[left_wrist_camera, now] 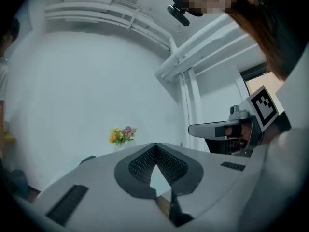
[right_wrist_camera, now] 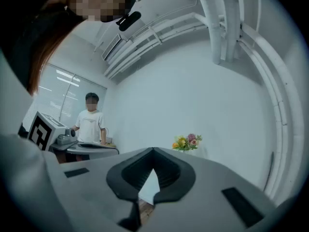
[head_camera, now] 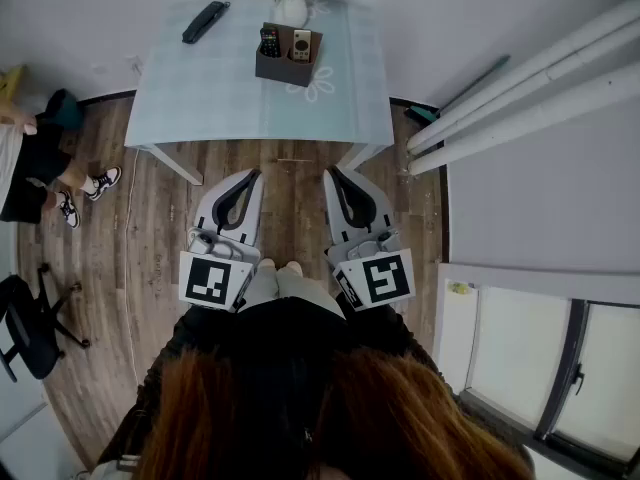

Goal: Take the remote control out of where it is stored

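The black remote control stood in the brown open box on the pale worktop could be knocked over if the left gripper and right gripper, fingers together and empty, are not opened.

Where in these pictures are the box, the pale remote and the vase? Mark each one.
box (head_camera: 285, 71), head view, on its brown front wall.
pale remote (head_camera: 302, 44), head view, on the end sticking up from the box.
vase (head_camera: 291, 10), head view, on its white body.

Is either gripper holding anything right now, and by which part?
Nothing held. Left gripper and right gripper are shut on air, short of the table.
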The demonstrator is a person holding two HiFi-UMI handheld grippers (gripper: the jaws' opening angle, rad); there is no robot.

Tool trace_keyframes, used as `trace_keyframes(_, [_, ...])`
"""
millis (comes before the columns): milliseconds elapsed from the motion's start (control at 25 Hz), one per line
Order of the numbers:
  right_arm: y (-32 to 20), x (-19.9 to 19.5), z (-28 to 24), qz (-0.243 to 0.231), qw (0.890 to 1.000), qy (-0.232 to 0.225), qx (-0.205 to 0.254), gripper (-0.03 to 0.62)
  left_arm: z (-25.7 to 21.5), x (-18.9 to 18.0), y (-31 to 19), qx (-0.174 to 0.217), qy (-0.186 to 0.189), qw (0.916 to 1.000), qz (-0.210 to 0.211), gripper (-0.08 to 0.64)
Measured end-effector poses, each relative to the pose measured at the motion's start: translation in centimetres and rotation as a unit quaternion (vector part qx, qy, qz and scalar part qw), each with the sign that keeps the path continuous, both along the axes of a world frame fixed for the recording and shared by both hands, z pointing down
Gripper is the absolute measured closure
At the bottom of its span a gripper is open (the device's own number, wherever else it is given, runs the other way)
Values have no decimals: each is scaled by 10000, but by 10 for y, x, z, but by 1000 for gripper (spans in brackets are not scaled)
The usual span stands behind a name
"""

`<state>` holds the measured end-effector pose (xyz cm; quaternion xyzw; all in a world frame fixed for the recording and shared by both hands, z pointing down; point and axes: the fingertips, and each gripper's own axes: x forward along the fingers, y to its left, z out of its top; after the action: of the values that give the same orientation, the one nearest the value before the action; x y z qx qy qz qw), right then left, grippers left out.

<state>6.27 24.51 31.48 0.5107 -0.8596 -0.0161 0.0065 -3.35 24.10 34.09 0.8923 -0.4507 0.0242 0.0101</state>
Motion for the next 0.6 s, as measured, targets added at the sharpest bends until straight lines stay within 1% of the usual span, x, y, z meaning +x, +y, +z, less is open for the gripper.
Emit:
trace_keyframes(160, [-4,0,0,6,10000,-29,-13,578,-2,2,-4,103,98,9999,15,555])
trace_keyframes(320, [-8,5,0,48,9999,-134,-34,578,-2,2,-7,68,25,10000,-5,555])
trace_keyframes(480, [-12,11,0,62,9998,-183,-31,577,-2,3,-11,89,77,9999,-57,555])
trace_keyframes(600, [-16,15,1,8,9998,-208,-43,577,-1,4,-15,35,25,9999,-142,555])
